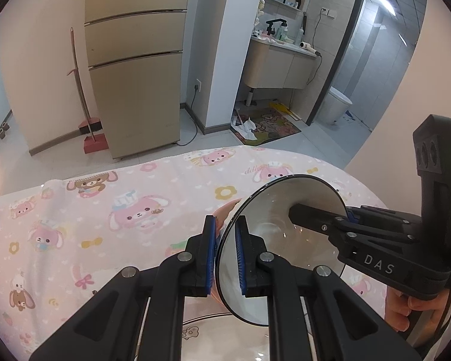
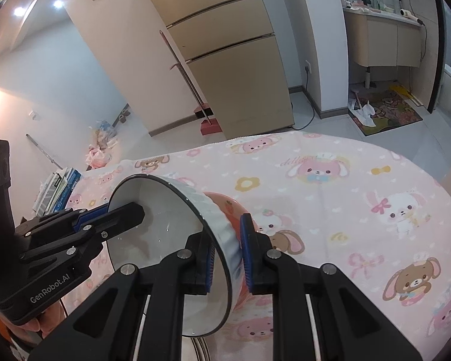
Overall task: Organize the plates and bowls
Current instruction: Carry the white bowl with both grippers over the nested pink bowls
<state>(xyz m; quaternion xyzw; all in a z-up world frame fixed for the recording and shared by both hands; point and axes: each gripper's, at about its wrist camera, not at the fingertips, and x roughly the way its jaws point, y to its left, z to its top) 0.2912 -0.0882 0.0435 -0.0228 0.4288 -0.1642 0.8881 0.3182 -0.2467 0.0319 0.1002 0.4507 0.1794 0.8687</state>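
A white bowl with a dark rim (image 1: 273,219) (image 2: 165,225) is tilted on its side above the table, held from both sides. My left gripper (image 1: 227,252) is shut on its near rim, one finger inside and one outside. My right gripper (image 2: 228,249) is shut on the opposite rim in the same way; it also shows in the left wrist view (image 1: 345,215). A pink bowl with a strawberry print (image 2: 230,206) sits behind the white bowl, nested against its underside. A white plate with a cartoon print (image 1: 225,337) lies on the table below.
The table wears a pink cartoon-animal cloth (image 1: 105,210) (image 2: 345,195). Beyond its far edge stand a beige fridge (image 1: 135,60), a broom with a red dustpan (image 1: 90,132) and a bathroom doorway with a mat (image 1: 267,126).
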